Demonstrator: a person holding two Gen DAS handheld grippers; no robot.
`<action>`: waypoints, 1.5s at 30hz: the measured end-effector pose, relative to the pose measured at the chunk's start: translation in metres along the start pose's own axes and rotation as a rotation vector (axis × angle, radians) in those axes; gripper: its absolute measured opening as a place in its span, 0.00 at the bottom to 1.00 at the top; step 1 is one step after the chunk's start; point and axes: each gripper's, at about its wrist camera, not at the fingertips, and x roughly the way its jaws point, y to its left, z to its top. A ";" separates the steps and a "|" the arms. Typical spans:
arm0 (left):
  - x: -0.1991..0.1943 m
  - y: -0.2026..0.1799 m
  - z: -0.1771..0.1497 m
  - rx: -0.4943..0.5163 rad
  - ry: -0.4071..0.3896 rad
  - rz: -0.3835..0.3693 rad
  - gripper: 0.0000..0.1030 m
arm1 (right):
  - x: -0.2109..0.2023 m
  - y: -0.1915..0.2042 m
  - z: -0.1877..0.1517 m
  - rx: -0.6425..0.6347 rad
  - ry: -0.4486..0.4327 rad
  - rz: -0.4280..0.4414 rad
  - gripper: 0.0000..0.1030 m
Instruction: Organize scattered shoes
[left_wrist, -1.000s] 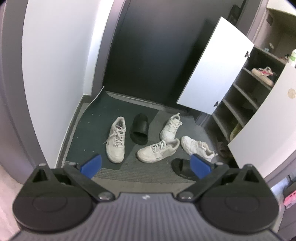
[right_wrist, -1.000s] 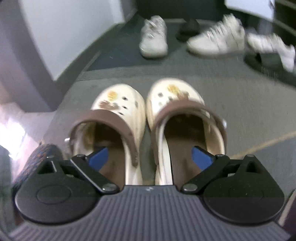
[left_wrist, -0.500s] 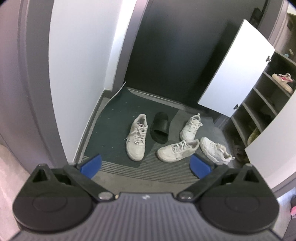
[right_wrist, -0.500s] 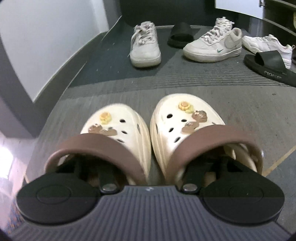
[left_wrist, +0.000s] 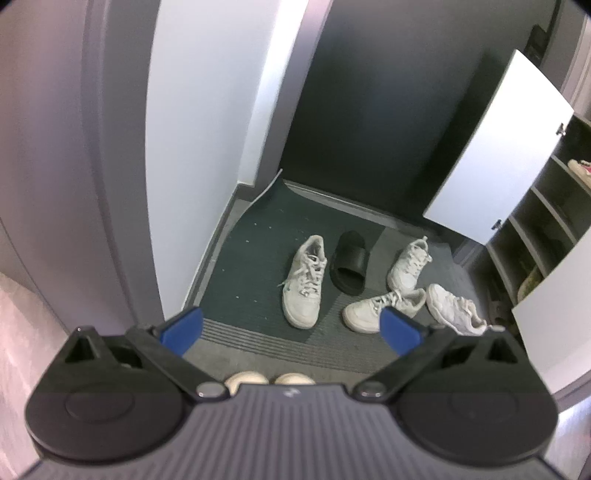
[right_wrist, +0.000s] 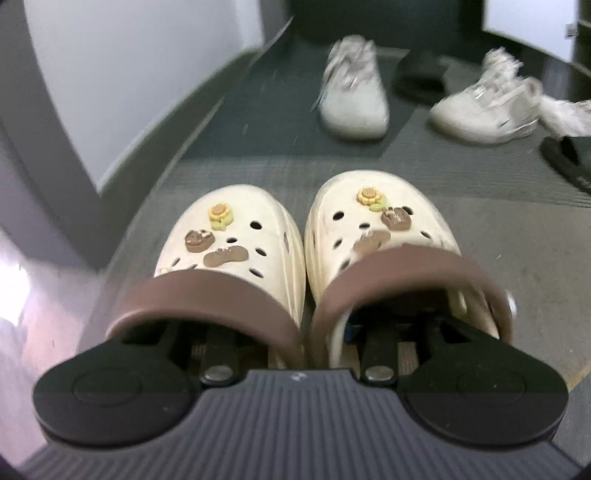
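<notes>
In the right wrist view a pair of cream clogs (right_wrist: 236, 236) with brown straps and charms fills the foreground. My right gripper (right_wrist: 295, 332) has one finger inside each clog and pinches their inner walls together; the fingertips are hidden. My left gripper (left_wrist: 291, 328) is open and empty, high above the floor. Below it lie several white sneakers (left_wrist: 304, 280) and a black slide (left_wrist: 349, 262) on the dark mat (left_wrist: 255, 258). The clog toes (left_wrist: 269, 380) show at the left wrist view's bottom.
An open shoe cabinet (left_wrist: 546, 236) with shelves and white doors stands at the right, with shoes on its shelves. A white wall and grey door frame (left_wrist: 110, 184) are at the left. A second black slide (right_wrist: 569, 158) lies at right.
My right gripper pushed its fingers into the clogs and closed on them, and the view is now blurred by motion. My left gripper rose and swung left; the clog toes came into its view.
</notes>
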 end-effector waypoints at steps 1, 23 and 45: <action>0.000 -0.001 0.000 0.002 -0.002 -0.002 1.00 | -0.001 -0.003 0.001 0.002 0.009 0.015 0.50; -0.017 -0.084 -0.033 0.169 -0.035 -0.006 1.00 | -0.200 -0.093 0.124 0.096 -0.010 0.114 0.58; -0.003 -0.168 -0.070 0.394 0.007 -0.022 1.00 | -0.425 -0.185 0.183 0.285 -0.180 0.092 0.59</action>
